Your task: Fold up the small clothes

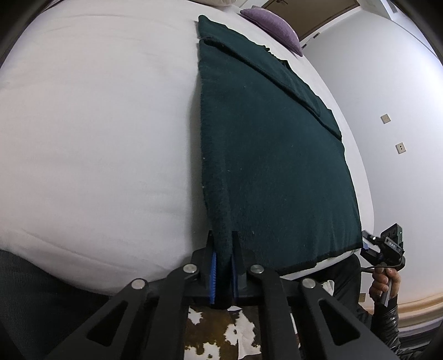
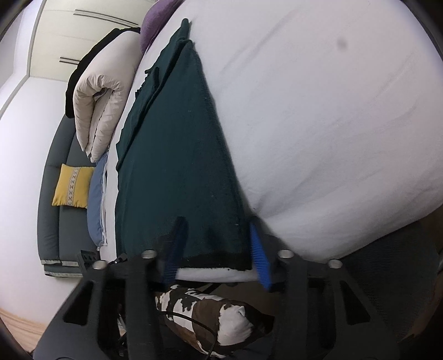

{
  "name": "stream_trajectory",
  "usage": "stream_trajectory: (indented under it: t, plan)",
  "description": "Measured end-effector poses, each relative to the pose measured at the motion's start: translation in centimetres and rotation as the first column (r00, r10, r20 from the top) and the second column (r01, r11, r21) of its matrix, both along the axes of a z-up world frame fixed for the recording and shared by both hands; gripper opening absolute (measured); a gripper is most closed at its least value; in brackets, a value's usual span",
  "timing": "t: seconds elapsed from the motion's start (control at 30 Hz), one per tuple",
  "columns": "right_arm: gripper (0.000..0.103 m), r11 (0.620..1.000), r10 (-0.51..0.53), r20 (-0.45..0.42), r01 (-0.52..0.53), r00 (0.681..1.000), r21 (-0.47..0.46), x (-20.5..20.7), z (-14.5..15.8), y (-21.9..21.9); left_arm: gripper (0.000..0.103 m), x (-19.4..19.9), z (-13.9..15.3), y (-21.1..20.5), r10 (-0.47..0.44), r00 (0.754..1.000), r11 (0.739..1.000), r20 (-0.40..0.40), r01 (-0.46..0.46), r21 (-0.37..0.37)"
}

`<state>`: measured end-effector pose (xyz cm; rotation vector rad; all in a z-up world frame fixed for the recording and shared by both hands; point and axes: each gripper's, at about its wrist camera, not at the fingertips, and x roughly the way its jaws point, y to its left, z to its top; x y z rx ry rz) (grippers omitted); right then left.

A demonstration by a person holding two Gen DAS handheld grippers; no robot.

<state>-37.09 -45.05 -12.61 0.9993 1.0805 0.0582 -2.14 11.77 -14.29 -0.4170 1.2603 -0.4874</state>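
My left claw pinches the near left corner of the dark green garment, ready to lift it for a fold. My right claw is spread open around its near right corner. It lies flat at the white bed's near edge; a purple cushion sits beyond.

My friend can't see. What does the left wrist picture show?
The left gripper pinches the near corner of a dark green fuzzy cloth lying flat on a white bed. A purple pillow sits far behind.
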Motion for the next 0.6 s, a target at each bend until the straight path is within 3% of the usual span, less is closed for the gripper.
stream_trajectory:
  t: [0.1, 0.6]
  plan:
    - [0.009, 1.0, -0.006, -0.004, 0.006, 1.0, 0.018, -0.4, -0.7, 0.1, 0.008, -0.3, 0.2, 0.3, 0.009, 1.0, 1.0, -0.001, -0.009, -0.01]
    - [0.006, 0.999, -0.025, 0.095, 0.029, 0.995, -0.045, -0.3, 2.2, 0.1, 0.007, -1.2, 0.9, 2.4, 0.095, 0.995, 0.984, -0.023, -0.097, -0.146]
